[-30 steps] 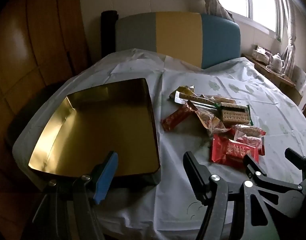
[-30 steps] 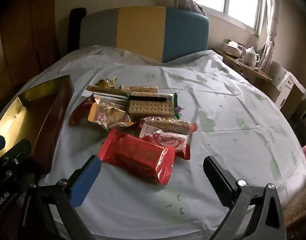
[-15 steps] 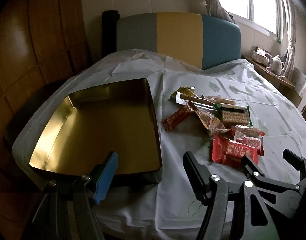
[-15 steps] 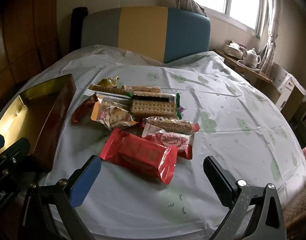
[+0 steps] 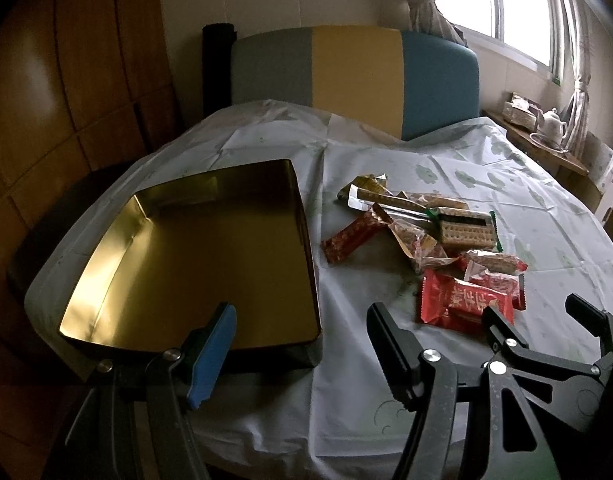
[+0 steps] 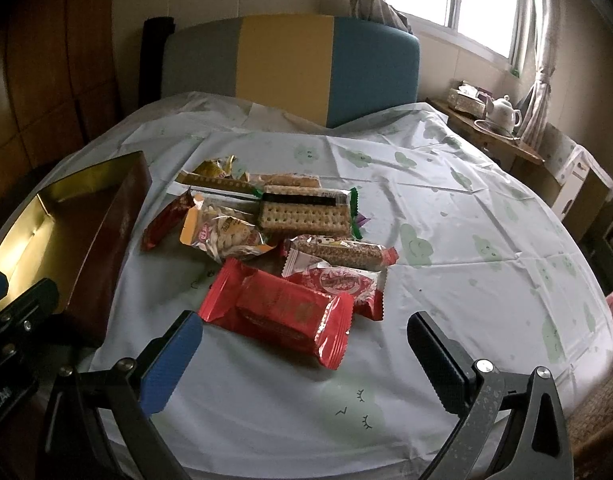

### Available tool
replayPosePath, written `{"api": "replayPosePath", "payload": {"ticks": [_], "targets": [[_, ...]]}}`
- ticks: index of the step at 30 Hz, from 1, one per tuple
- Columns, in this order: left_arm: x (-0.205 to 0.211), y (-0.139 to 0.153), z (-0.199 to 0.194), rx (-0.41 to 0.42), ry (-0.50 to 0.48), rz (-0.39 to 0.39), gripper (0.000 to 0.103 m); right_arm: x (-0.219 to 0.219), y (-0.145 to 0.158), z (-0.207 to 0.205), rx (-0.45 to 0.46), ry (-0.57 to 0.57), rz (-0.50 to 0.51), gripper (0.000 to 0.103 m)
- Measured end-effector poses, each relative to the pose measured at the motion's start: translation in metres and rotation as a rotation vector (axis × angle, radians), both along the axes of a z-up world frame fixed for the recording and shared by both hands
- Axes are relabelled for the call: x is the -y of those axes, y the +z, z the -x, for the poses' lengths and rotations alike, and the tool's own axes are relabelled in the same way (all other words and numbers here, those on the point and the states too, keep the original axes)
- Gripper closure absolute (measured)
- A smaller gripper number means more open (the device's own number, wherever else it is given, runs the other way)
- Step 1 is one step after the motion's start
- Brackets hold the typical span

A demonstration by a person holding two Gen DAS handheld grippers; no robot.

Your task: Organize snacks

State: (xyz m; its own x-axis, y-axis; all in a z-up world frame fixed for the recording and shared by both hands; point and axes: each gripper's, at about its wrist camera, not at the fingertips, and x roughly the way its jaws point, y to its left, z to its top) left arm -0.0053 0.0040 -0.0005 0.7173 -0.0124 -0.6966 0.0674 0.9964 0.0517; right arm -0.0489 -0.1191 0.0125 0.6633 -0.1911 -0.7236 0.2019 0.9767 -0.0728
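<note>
- A round table [image 6: 486, 280], covered in a pale cloth printed with green clouds, is filling both wrist views
- A gold-lined tin box [image 5: 194, 256] is sitting open on the left part of the table, its dark reddish outer wall [image 6: 106, 248] showing in the right wrist view
- A loose pile of wrapped snacks is lying on the cloth just right of the box, not touching it
- A large red packet [image 6: 282, 312] is lying nearest the grippers, overlapping a smaller red-and-white packet [image 6: 342, 284] behind it
- A long cereal bar [image 6: 342, 250] is resting behind those two, and a clear pack of square crackers [image 6: 306, 214] is lying behind that
- A clear bag with an orange edge [image 6: 226, 236] and a slim dark red bar [image 5: 352, 236] are lying on the side of the pile closest to the box
- A gold-wrapped stick pack [image 5: 382, 196] is sitting at the far end of the pile
- The left gripper [image 5: 306, 344] is hovering over the near right corner of the box, its fingers spread wide and holding nothing
- The right gripper [image 6: 306, 352] is hovering just in front of the large red packet, its fingers also spread wide and holding nothing
- A chair back [image 6: 290, 68] in grey, yellow and blue panels is standing behind the table, and a white teapot [image 6: 504, 110] is sitting on a side shelf by the window
</note>
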Motion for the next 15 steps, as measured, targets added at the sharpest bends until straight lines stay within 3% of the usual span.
{"api": "replayPosePath", "payload": {"ticks": [15], "targets": [[0.0008,0.0062,0.0064,0.015,-0.009,0.004,0.034,0.0007,0.0069,0.0072,0.024,0.002,0.002,0.0]]}}
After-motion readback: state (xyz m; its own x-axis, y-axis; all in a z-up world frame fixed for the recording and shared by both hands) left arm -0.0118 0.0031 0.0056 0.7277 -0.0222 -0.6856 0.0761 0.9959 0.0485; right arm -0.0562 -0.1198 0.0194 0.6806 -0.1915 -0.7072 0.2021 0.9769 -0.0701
